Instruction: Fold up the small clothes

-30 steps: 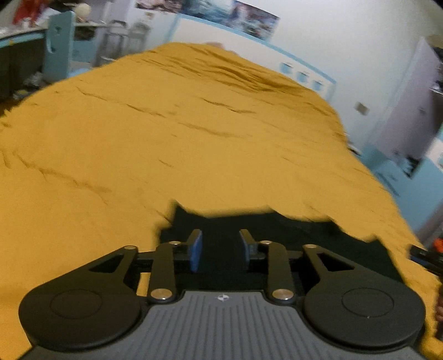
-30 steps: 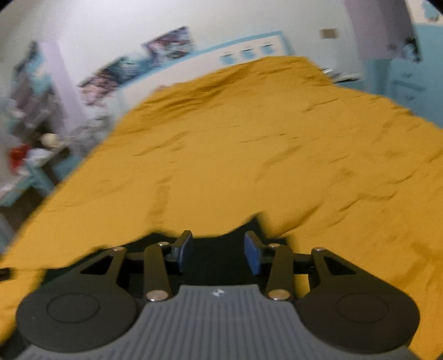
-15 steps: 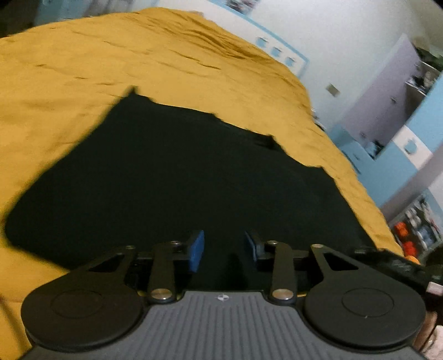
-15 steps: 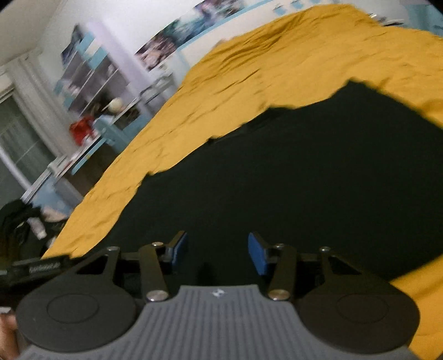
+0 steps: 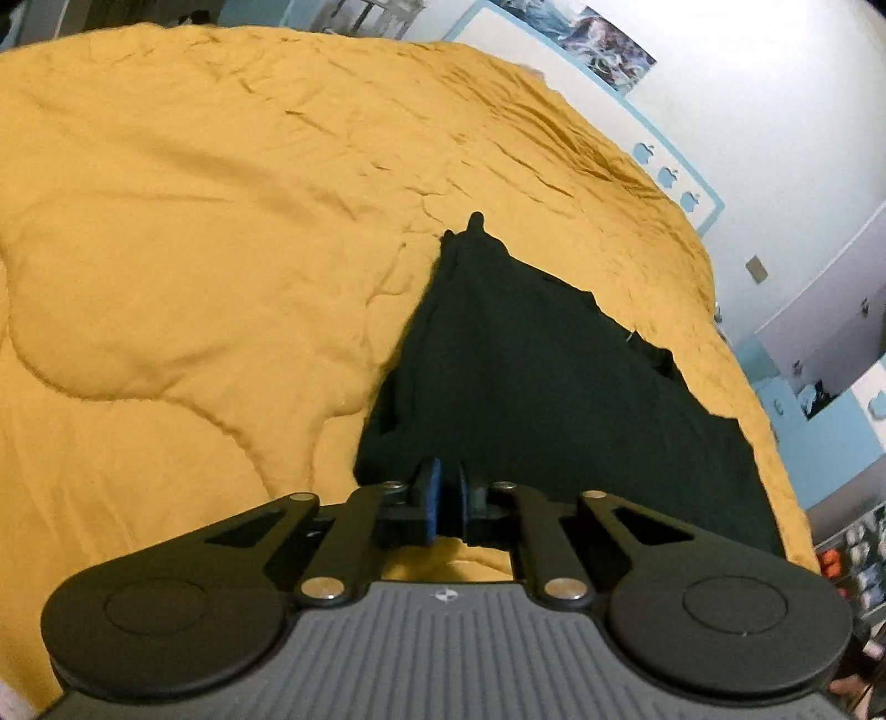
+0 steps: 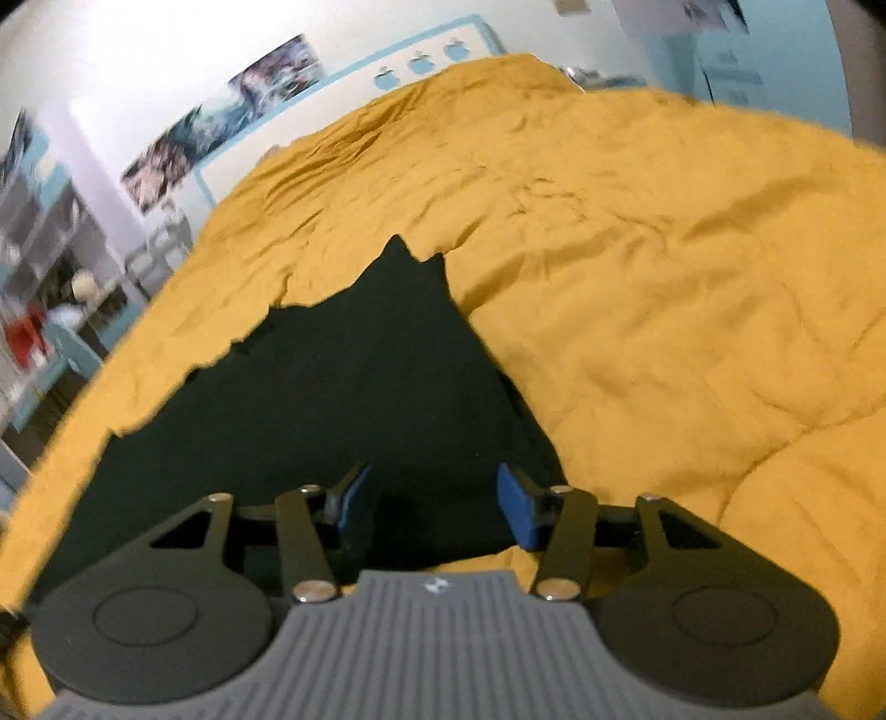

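Observation:
A black garment [image 5: 542, 382] lies spread on the yellow bedspread [image 5: 194, 249]. In the left wrist view my left gripper [image 5: 444, 501] is shut on the garment's near left edge, with dark cloth pinched between the blue pads. In the right wrist view the same garment [image 6: 354, 376] lies ahead and to the left. My right gripper [image 6: 434, 512] is open, its blue pads [image 6: 518, 512] wide apart over the garment's near right edge. The cloth under both grippers is partly hidden by the gripper bodies.
The yellow bedspread [image 6: 692, 304] covers the whole bed, wrinkled and quilted. A white wall with posters [image 5: 603, 33] and a blue-trimmed headboard lies beyond. Shelves and a desk [image 6: 50, 288] stand left of the bed, blue cabinets [image 5: 830, 432] to the right.
Both grippers have moved to the garment's near edge. My left gripper has closed on the cloth. My right gripper stays open. Both views have tilted and shifted.

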